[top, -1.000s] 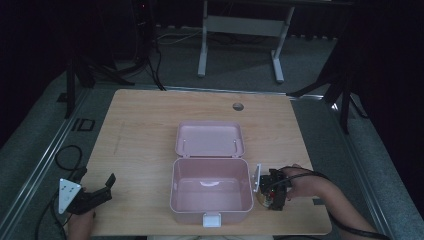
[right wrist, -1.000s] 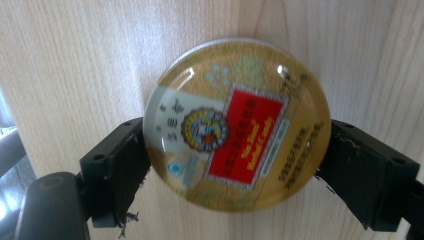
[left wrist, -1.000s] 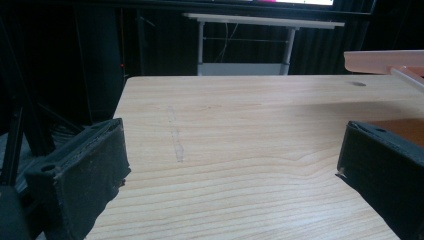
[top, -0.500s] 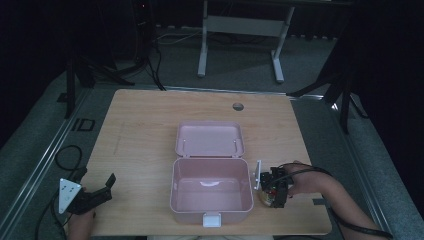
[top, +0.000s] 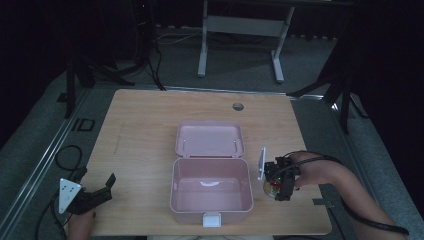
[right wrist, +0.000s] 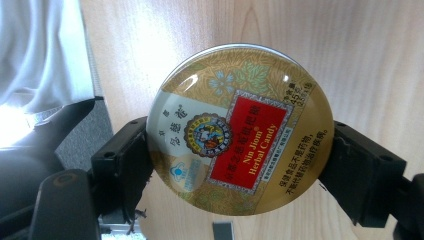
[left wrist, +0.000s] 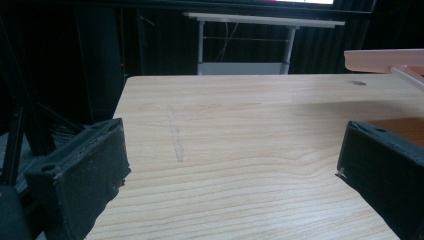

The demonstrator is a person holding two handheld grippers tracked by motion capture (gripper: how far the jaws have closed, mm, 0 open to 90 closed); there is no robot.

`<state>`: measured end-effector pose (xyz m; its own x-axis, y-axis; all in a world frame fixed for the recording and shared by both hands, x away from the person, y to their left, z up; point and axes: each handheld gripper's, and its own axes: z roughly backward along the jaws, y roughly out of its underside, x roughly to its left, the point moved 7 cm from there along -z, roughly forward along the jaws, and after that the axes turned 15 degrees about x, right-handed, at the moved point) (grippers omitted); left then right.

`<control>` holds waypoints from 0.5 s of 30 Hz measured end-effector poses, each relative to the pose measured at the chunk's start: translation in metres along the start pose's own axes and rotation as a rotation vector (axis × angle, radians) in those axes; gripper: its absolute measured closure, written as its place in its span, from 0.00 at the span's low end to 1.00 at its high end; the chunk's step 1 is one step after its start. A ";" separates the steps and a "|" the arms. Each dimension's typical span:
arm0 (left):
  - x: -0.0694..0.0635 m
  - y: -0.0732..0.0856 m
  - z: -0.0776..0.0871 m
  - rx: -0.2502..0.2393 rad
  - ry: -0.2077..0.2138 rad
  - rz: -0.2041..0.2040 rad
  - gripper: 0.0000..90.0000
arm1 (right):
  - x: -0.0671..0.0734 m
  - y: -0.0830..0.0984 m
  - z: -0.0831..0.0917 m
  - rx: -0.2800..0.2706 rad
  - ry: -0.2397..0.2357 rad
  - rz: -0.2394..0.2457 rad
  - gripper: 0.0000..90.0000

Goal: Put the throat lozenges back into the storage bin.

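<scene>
Gripping round tin (right wrist: 240,131) labelled "Nin Jiom Herbal Candy", right tool (right wrist: 240,165)

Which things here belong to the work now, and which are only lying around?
In use:
- round gold candy tin, clamped in the right gripper
- open pink plastic box, beside it

Idle:
- left gripper, jaws open
- wooden table
- grey desk frame behind

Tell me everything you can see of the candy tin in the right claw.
The candy tin is a round, shallow, gold-coloured container that looks like metal, lid closed. Its glossy lid carries a red label reading "Nin Jiom Herbal Candy", Chinese text, a round emblem and leaf patterns. The right claw clamps it by opposite edges, right of the open pink box, over the wooden table.
</scene>
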<state>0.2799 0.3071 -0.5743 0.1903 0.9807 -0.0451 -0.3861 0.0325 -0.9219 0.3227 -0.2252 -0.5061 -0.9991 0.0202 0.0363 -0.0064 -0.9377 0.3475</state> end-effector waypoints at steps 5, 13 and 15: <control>0.000 0.000 0.000 0.002 -0.001 -0.001 0.00 | 0.002 0.009 0.026 0.000 0.003 0.001 0.22; 0.000 0.000 0.000 0.002 0.000 -0.002 0.00 | 0.002 0.018 0.057 0.005 0.010 -0.007 0.22; 0.000 0.000 0.000 0.001 0.000 -0.002 0.00 | 0.002 0.017 0.060 -0.001 0.010 -0.005 0.22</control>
<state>0.2800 0.3071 -0.5743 0.1909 0.9807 -0.0431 -0.3869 0.0348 -0.9215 0.3228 -0.2200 -0.4441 -0.9995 0.0212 0.0253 -0.0111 -0.9379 0.3466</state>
